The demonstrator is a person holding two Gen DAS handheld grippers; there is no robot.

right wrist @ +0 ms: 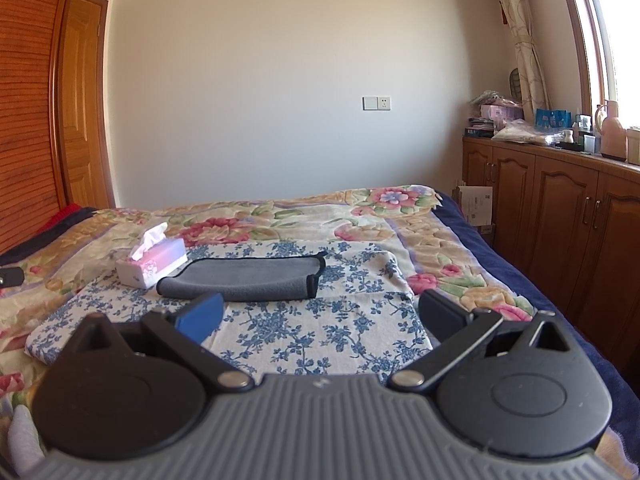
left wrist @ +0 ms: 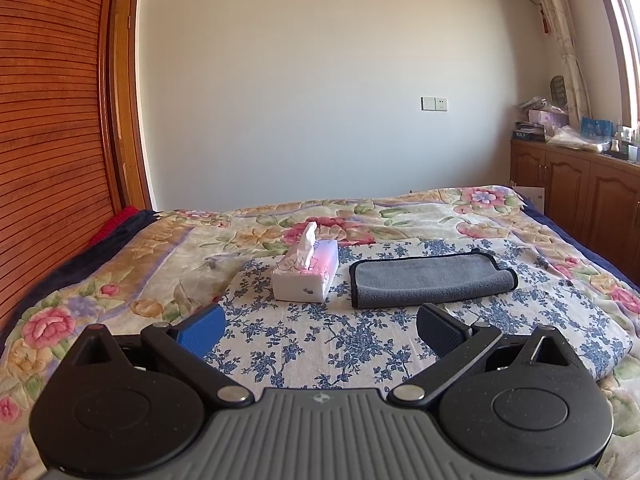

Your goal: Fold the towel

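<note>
A grey towel (left wrist: 430, 278) with black edging lies folded over in a long strip on the blue-flowered cloth (left wrist: 340, 344) on the bed. It also shows in the right wrist view (right wrist: 248, 278). My left gripper (left wrist: 320, 330) is open and empty, held above the cloth, short of the towel. My right gripper (right wrist: 320, 316) is open and empty too, just in front of the towel's near edge.
A pink and white tissue box (left wrist: 306, 276) stands just left of the towel, also in the right wrist view (right wrist: 154, 264). A floral quilt (left wrist: 460, 216) covers the bed. Wooden cabinets (right wrist: 560, 208) with clutter run along the right. A wooden headboard (left wrist: 48, 160) stands at the left.
</note>
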